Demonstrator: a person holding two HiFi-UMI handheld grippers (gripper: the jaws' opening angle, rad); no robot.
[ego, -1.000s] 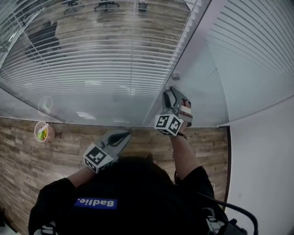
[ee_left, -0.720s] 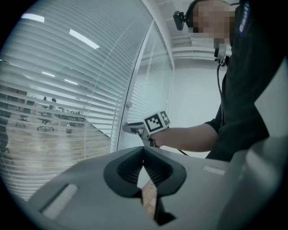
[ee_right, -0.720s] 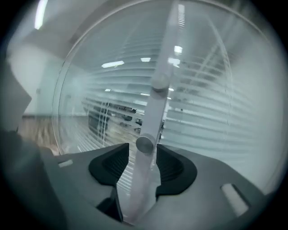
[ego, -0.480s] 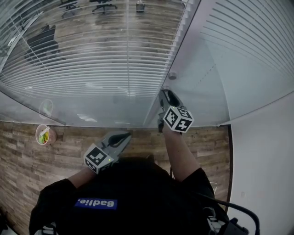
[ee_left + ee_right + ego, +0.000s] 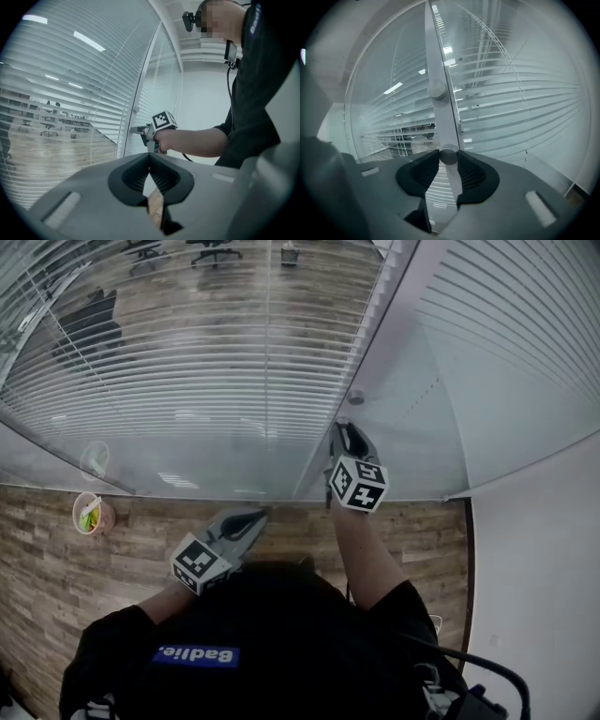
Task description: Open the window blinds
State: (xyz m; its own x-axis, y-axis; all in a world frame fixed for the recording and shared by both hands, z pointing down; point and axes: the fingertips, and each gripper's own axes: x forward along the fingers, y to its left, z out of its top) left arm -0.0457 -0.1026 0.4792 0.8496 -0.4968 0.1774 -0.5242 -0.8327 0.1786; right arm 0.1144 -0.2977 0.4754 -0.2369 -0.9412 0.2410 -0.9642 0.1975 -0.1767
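Note:
Slatted blinds hang behind the glass on the left, and the room beyond shows between the slats. The blinds on the right pane look more closed. On the grey frame post sit two round knobs. My right gripper has just been closing and is shut on the lower knob, which sits pinched between the fingertips. The upper knob is free. My left gripper hangs shut and empty, low and back from the glass.
A paper cup with something green in it stands on the wood floor by the glass at the left. A white wall closes off the right side. Office chairs stand beyond the glass.
The right gripper has rolled about its own axis, so its marker cube now faces differently. Its jaws have closed onto the lower knob. The left gripper has stayed put.

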